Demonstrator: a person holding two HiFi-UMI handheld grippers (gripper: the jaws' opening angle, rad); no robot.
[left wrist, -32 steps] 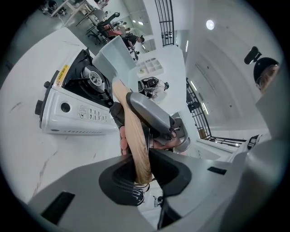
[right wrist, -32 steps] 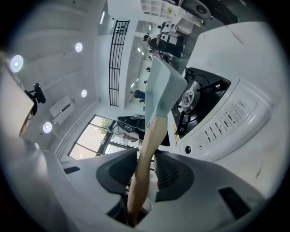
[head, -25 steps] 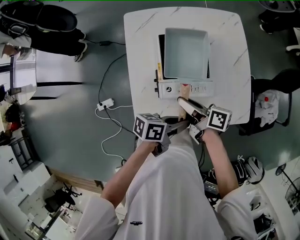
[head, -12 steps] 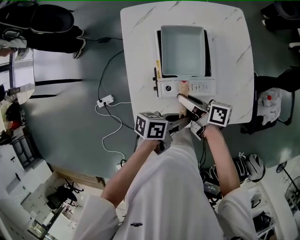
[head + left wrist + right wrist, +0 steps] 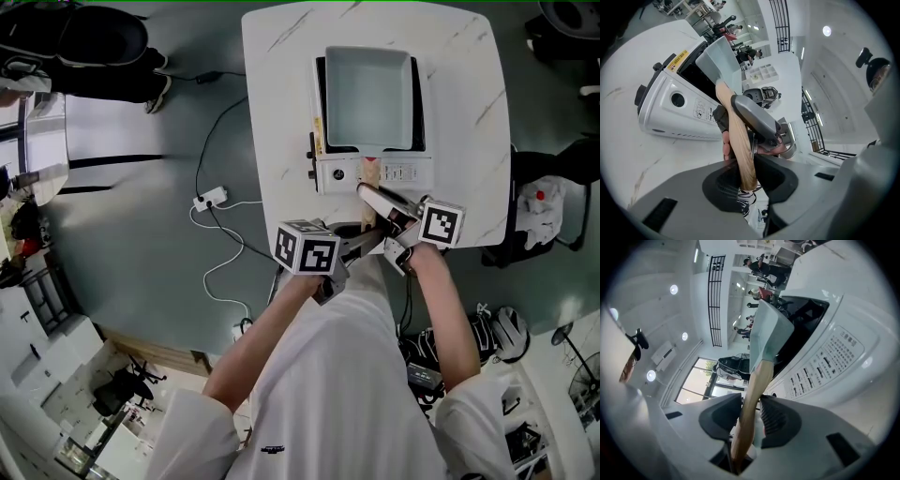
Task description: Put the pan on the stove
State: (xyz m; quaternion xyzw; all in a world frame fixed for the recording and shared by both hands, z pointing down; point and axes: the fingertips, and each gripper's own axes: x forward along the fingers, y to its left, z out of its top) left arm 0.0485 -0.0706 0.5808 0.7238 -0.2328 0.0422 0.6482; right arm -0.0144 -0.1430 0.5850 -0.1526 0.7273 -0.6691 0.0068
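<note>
A square pale-green pan sits over the black top of a white portable stove on the marble table. Its wooden handle sticks out toward me over the stove's control panel. Both grippers grip that handle. The right gripper is shut on it closer to the pan, and the left gripper is shut on its end. In the left gripper view the handle runs between the jaws up to the pan. In the right gripper view the handle passes between the pads to the pan.
The stove's knob and button panel faces me near the table's front edge. A power strip with cables lies on the floor at left. A dark chair stands at the right of the table. A seated person is at far upper left.
The pan and both grippers have barely shifted over the stove. Both holds on the handle are unchanged.
</note>
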